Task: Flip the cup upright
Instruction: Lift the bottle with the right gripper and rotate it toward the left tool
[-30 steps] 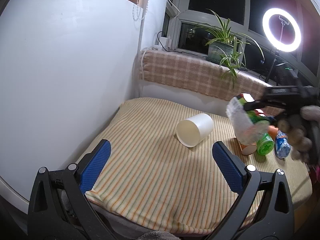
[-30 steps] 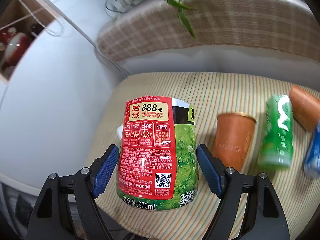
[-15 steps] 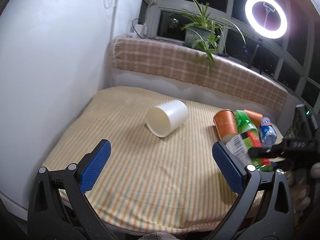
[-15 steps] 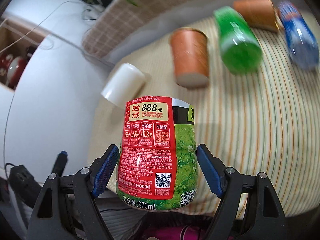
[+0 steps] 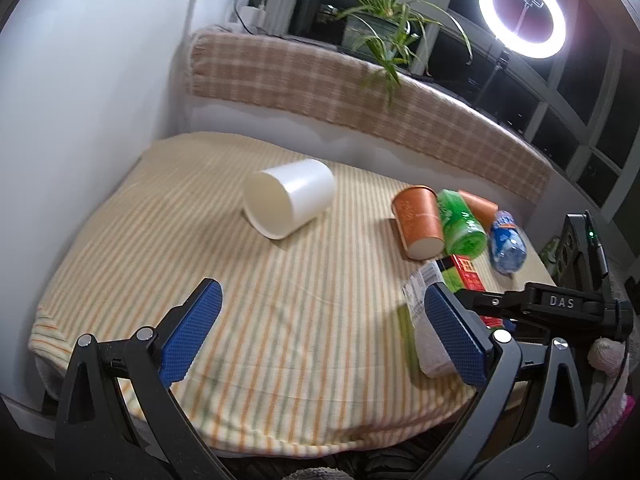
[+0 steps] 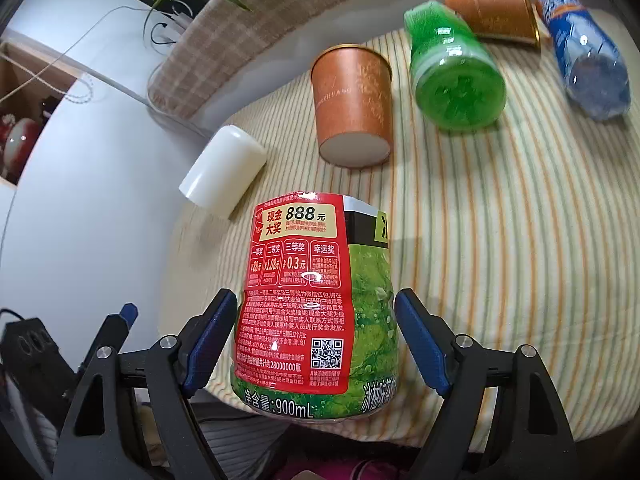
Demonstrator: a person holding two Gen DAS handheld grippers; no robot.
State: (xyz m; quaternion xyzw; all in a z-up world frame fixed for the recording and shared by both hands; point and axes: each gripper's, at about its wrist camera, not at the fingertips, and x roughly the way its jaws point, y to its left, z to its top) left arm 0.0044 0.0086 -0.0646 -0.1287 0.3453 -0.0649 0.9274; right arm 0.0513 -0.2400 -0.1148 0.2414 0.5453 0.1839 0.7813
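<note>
A white cup (image 5: pixel 288 204) lies on its side mid-table on the striped cloth (image 5: pixel 280 320), its mouth facing me. An orange paper cup (image 5: pixel 418 220) lies on its side to the right, and a second orange cup (image 5: pixel 478 206) lies behind it. My left gripper (image 5: pixel 322 300) hangs open and empty over the front of the table, short of the white cup. My right gripper (image 6: pixel 316 304) is shut on a bottle with a red and green label (image 6: pixel 312 300), low over the table's front right edge. From there the white cup (image 6: pixel 224 168) and the nearer orange cup (image 6: pixel 352 108) lie ahead.
A green bottle (image 5: pixel 460 222) and a blue bottle (image 5: pixel 506 242) lie among the orange cups at the right. A white curved wall (image 5: pixel 80 120) borders the left side. A checked ledge (image 5: pixel 360 96) with a plant runs along the back, and a ring light (image 5: pixel 522 8) shines at the top right.
My right gripper carried the labelled bottle down from above the orange cups to the table's front right edge. My left gripper swung right and stayed open. The white cup has not moved.
</note>
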